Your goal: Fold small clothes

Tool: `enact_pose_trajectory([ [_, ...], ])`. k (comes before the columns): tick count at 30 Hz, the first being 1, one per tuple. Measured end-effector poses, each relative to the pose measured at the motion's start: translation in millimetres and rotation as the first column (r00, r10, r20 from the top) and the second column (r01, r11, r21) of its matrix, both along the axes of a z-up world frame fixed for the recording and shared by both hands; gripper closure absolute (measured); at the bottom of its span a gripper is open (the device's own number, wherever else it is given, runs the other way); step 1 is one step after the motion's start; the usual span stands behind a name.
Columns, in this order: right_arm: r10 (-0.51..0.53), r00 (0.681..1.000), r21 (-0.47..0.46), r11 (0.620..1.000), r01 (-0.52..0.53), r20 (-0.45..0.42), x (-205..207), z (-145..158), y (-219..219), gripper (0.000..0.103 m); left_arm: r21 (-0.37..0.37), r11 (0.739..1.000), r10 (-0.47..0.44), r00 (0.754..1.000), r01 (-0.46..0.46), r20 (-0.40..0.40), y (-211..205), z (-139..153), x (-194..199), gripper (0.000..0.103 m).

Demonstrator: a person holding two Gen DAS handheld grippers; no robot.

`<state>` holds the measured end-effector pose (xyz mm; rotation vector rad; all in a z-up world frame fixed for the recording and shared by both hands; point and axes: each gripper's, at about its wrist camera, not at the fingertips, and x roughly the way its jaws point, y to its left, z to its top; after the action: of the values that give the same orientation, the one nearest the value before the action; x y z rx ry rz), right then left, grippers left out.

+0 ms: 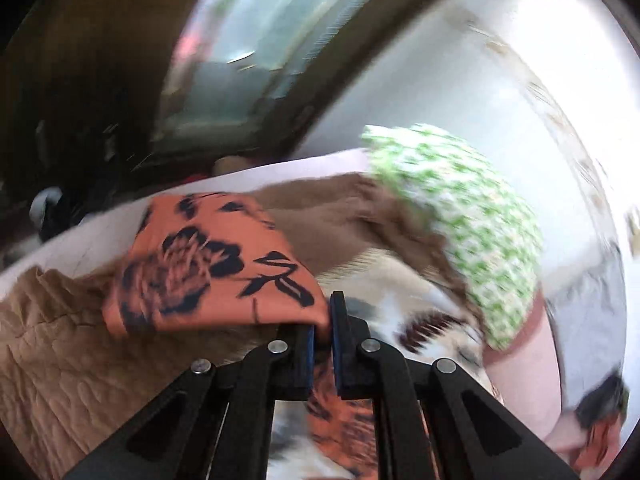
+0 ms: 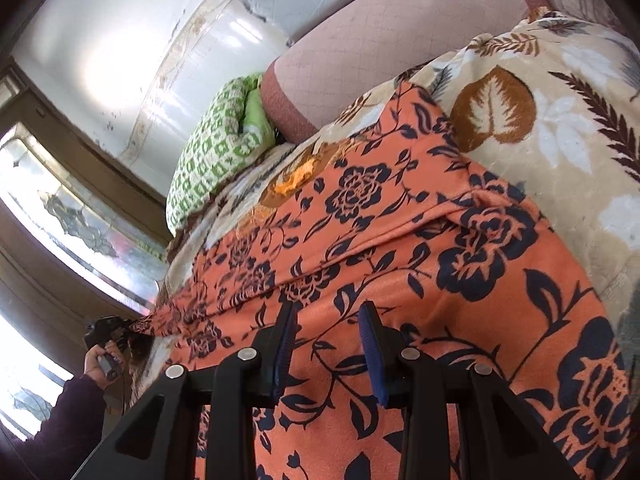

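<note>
Here I see the orange garment (image 2: 400,280), a soft cloth printed with dark navy roses and leafy stems, spread across the bed with a long crease running over it. My left tongs (image 1: 323,320) are clamped together on one corner of it, the cloth pinched between the blue pads and bunched up off the bed; in my right view that same corner is drawn out toward the bed's left edge, where a hand (image 2: 100,360) in a dark sleeve holds the tool. My right tongs (image 2: 328,344) stand partly apart just above the garment's near part; I cannot tell whether the pads touch it. Under the garment lies a cream blanket (image 2: 560,120) with brown leaves and white flowers. Toward the far side of the bed sit a green-and-white patterned cushion (image 2: 208,152) and a pale pink quilted pillow (image 2: 380,40) with a darker band. Behind them I see a white wall (image 2: 100,40) and, left, a bright window (image 2: 60,208) in a dark frame.
</note>
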<state>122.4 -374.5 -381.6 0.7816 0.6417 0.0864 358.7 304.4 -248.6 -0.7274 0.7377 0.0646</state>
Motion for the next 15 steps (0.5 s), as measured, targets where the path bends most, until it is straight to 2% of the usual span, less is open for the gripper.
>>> enact_pose_trajectory([
  [3, -0.039, 0.999, 0.051, 0.998, 0.037, 0.02, -7, 3, -11, 0.067, 0.067, 0.992, -0.111, 0.993, 0.107, 0.049, -46, 41, -1, 0.097],
  [6, -0.08, 0.996, 0.114, 0.991, 0.076, 0.032, -14, 4, -25, 0.067, 0.166, 0.958, -0.247, 0.967, 0.233, 0.066, -110, 83, -4, 0.097],
  [8, -0.108, 0.994, 0.152, 0.983, 0.101, 0.034, -19, 5, -34, 0.067, 0.212, 0.925, -0.339, 0.937, 0.316, 0.083, -158, 106, -9, 0.097],
  [10, -0.132, 0.991, 0.189, 0.974, 0.123, 0.036, -25, 5, -43, 0.067, 0.251, 0.88, -0.437, 0.895, 0.404, 0.093, -212, 124, -16, 0.097],
  [13, -0.172, 0.984, 0.233, 0.96, 0.158, 0.04, -35, 6, -55, 0.067, 0.272, 0.822, -0.539, 0.837, 0.5, 0.092, -282, 137, -24, 0.097],
  [15, -0.193, 0.98, 0.26, 0.95, 0.175, 0.046, -41, 7, -62, 0.067, 0.273, 0.775, -0.609, 0.789, 0.569, 0.084, -330, 140, -33, 0.096],
])
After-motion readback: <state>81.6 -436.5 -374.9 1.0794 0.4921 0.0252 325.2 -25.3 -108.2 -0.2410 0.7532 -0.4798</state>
